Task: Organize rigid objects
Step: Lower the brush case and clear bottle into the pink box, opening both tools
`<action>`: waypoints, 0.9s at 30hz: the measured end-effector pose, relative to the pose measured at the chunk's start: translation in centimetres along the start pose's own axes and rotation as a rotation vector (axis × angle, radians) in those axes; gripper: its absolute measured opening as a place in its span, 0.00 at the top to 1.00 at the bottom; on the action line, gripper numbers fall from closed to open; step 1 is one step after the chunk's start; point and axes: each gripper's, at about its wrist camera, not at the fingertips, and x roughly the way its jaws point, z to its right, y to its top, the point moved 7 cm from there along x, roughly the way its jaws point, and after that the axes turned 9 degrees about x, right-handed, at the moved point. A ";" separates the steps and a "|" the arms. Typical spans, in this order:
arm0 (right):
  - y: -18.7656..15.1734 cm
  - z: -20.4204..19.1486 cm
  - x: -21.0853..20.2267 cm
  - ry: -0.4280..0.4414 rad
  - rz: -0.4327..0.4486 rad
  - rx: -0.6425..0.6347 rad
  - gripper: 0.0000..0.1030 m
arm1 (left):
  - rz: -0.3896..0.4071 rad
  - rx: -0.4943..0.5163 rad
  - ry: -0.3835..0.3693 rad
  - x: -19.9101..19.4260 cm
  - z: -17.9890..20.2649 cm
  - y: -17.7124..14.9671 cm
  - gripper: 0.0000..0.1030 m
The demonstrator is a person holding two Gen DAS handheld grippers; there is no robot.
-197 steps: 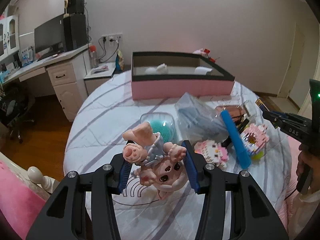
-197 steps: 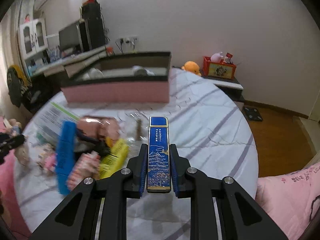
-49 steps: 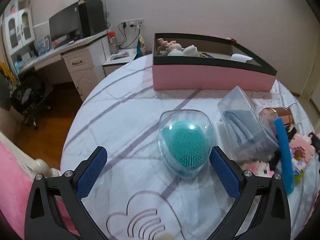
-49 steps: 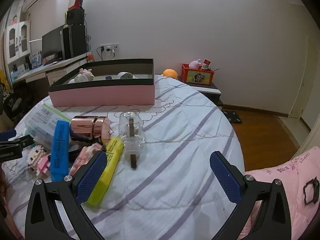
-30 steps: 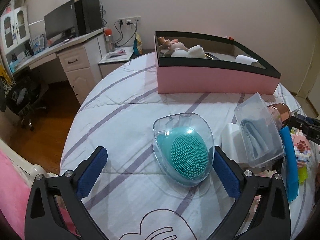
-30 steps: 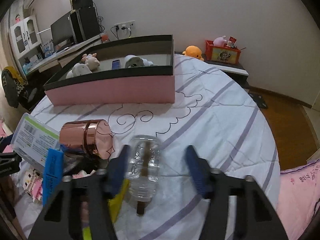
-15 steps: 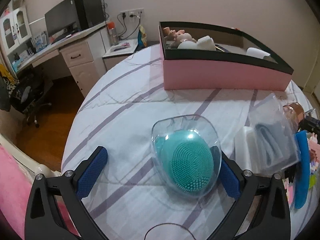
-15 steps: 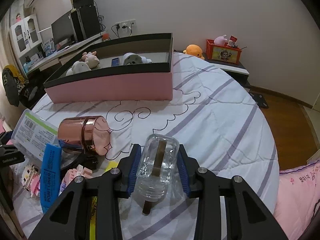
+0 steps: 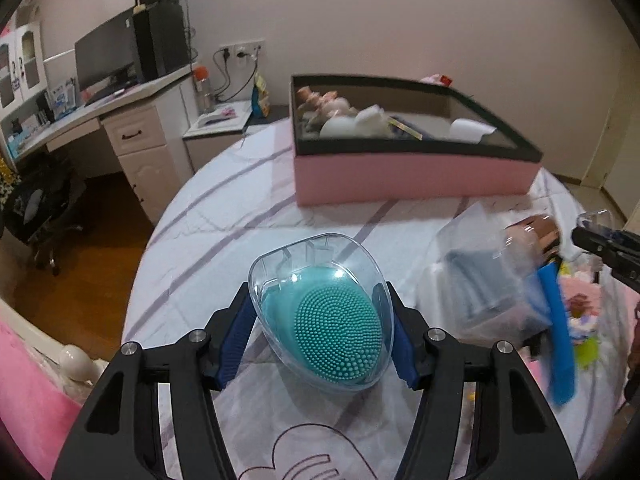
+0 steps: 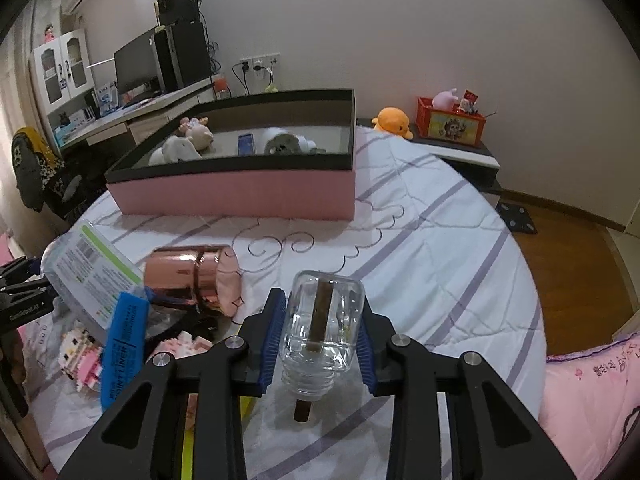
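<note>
Left fingers (image 9: 244,332) have just closed on the brush case (image 9: 324,316); right fingers (image 10: 276,332) clamp the bottle (image 10: 324,332).

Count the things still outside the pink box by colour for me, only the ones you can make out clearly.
Clear: 3, silicone brush case, glass bottle, plastic pack.
Rose gold: 1, cylinder.
Blue: 1, paint liner box.
Pink and white: 2, block figures.
Total: 7.
</note>
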 end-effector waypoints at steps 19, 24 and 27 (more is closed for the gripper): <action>12.0 -5.6 2.7 0.094 0.073 -0.106 0.68 | 0.087 0.158 -0.157 2.6 3.4 15.0 0.40; 15.5 -5.7 8.1 0.041 0.028 -0.155 0.68 | -0.021 0.190 -0.147 8.8 4.4 18.3 0.40; 16.3 -5.0 11.6 0.005 -0.026 -0.157 0.68 | -0.073 0.203 -0.152 11.7 5.0 19.3 0.40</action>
